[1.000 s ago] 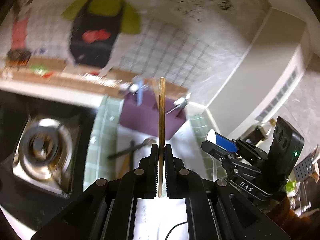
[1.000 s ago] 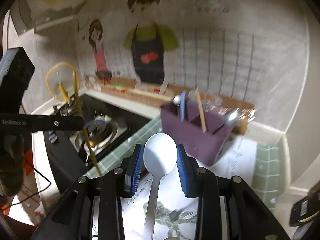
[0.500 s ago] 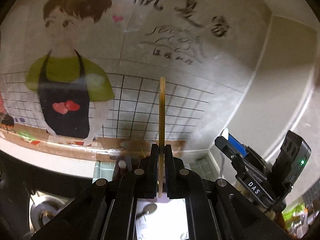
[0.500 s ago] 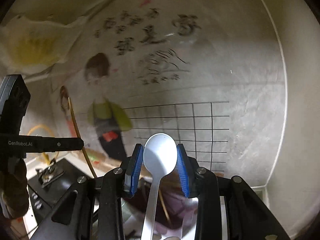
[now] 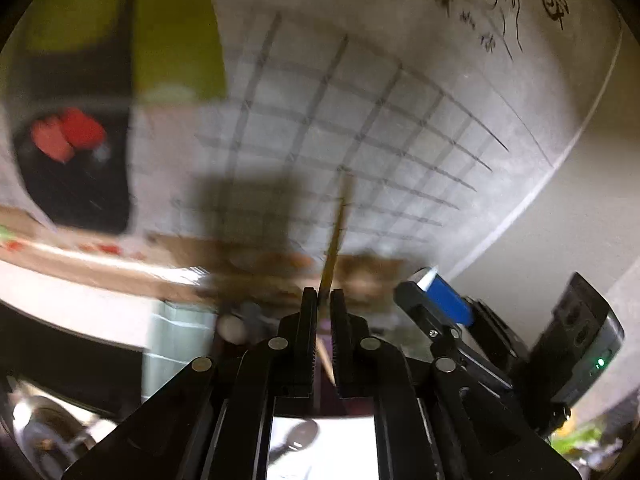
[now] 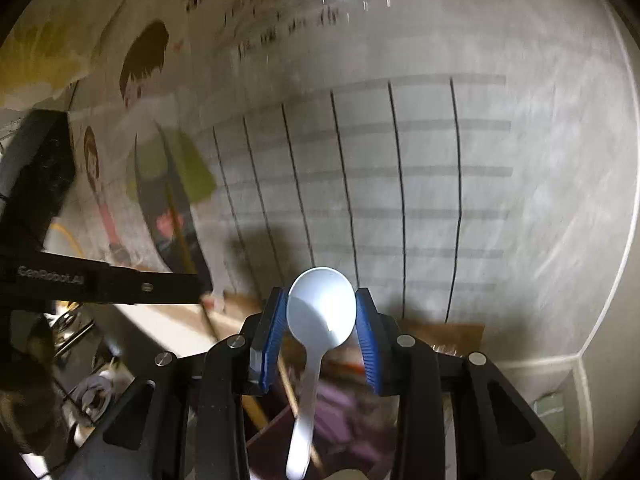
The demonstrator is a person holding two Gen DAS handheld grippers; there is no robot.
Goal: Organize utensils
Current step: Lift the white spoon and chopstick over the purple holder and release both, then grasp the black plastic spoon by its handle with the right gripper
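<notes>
My left gripper (image 5: pixel 324 296) is shut on a thin wooden chopstick (image 5: pixel 336 232) that sticks up and tilts a little right, blurred. Its lower end reaches down toward the purple utensil holder (image 5: pixel 320 396), mostly hidden behind the fingers. My right gripper (image 6: pixel 322 308) is shut on a white plastic spoon (image 6: pixel 320 312), bowl up between the blue pads, handle hanging down over the purple utensil holder (image 6: pixel 340 412). The left gripper and its chopstick (image 6: pixel 180 236) show at the left of the right wrist view. The right gripper's blue pad (image 5: pixel 444 296) shows at the right of the left wrist view.
A printed wall backdrop with a grid and cartoon figures (image 6: pixel 400 180) stands close behind the holder. A stove burner (image 5: pixel 40 432) lies at lower left. A dark spoon (image 5: pixel 296 436) lies on the white mat below. Other wooden sticks (image 6: pixel 256 408) stand in the holder.
Both views have tilted and come closer to the wall and holder. The chopstick now leans right and is blurred. The spoon stays gripped, now over the purple holder.
</notes>
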